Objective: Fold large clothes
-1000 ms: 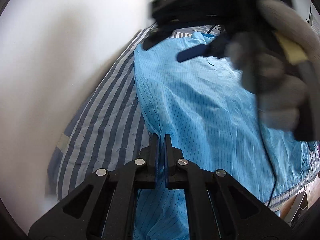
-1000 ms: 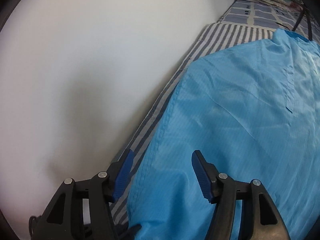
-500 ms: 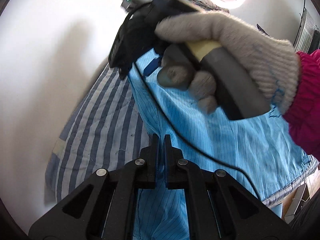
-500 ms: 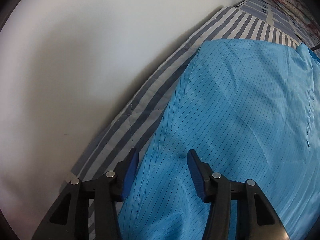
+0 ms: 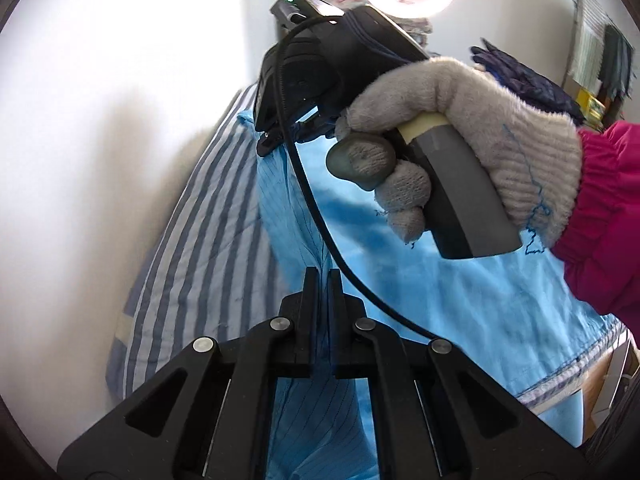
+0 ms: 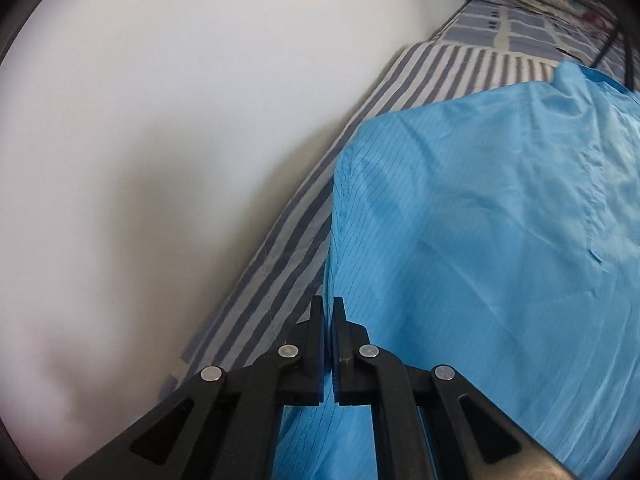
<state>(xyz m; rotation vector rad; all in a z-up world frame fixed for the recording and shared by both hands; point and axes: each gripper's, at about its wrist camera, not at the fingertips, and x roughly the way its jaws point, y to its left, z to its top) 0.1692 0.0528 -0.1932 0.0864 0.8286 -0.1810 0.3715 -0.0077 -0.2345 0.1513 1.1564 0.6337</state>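
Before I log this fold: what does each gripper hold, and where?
Both grip the blue garment by its wall-side edge: left gripper, right gripper.

Two tongs (left (image 5: 324, 280), right (image 6: 327, 308)), one blue garment (image 6: 480, 240), one striped sheet (image 5: 208, 240), one gloved hand (image 5: 460, 148).

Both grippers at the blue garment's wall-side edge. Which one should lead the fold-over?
Probably neither alone. The left gripper and right gripper are both shut on the blue garment along that edge. Right has just closed; its view ahead is clear, so it could lead.
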